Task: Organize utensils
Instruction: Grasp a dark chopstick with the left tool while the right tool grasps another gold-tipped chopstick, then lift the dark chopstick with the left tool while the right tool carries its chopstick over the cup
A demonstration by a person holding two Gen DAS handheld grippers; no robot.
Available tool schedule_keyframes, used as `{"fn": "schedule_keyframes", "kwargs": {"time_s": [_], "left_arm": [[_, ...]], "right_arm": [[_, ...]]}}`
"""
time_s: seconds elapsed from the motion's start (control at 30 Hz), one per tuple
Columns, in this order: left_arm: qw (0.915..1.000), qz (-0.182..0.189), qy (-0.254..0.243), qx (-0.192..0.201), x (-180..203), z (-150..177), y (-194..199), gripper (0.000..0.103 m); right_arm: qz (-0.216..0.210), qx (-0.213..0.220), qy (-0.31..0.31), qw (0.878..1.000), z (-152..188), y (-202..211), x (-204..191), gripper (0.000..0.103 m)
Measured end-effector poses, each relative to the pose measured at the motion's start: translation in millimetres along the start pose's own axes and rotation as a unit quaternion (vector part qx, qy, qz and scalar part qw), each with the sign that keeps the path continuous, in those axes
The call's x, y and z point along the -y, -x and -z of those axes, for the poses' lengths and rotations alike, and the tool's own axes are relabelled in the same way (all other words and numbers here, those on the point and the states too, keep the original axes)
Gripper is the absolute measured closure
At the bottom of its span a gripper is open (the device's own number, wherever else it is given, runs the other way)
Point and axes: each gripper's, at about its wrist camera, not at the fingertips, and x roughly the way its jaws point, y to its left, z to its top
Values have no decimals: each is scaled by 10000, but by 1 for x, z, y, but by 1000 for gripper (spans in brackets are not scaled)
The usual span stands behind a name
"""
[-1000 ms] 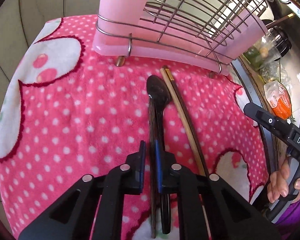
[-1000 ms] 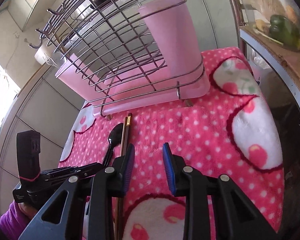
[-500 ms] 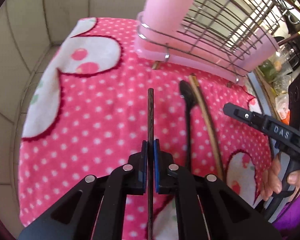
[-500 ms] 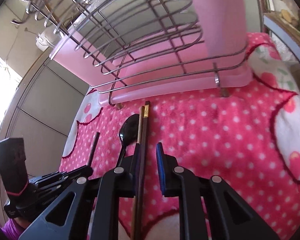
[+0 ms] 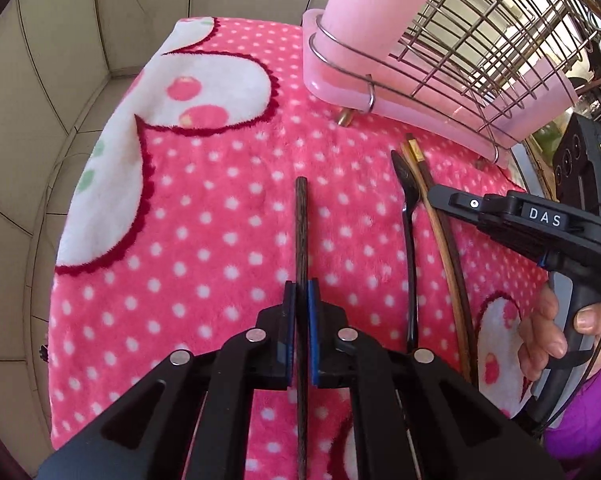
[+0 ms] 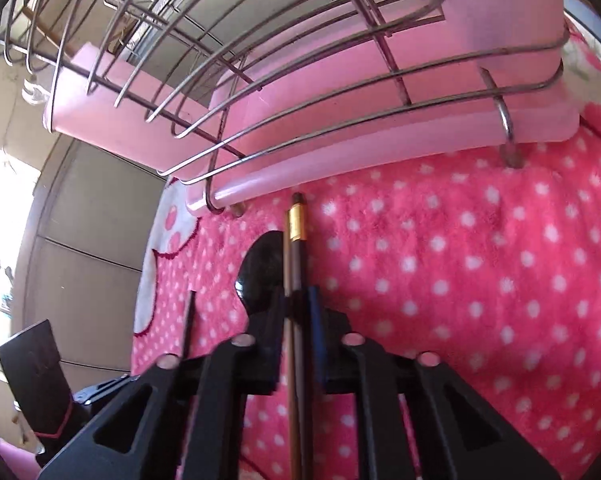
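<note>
A dark wooden chopstick point(image 5: 301, 236) is pinched between the blue pads of the left gripper point(image 5: 300, 292), pointing forward above the pink polka-dot towel point(image 5: 204, 216). To its right on the towel lie a black spoon point(image 5: 407, 216) and a pair of brown chopsticks point(image 6: 294, 264) with gold-banded ends, side by side, their tips near the pink drip tray point(image 6: 340, 168) of the wire dish rack point(image 5: 480, 28). The right gripper point(image 6: 298, 296) is clamped around that pair, with the spoon's bowl just left of its fingers. A pink utensil cup point(image 5: 380, 4) stands at the rack's corner.
</note>
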Motion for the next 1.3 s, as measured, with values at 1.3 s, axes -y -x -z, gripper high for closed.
{"fn": "schedule_keyframes", "kwargs": {"time_s": [1.3], "left_arm": [[9939,-182,-458,-991,37,-80,-31,98]], "right_arm": [[515,-361,123,9979,11,35,19,96]]}}
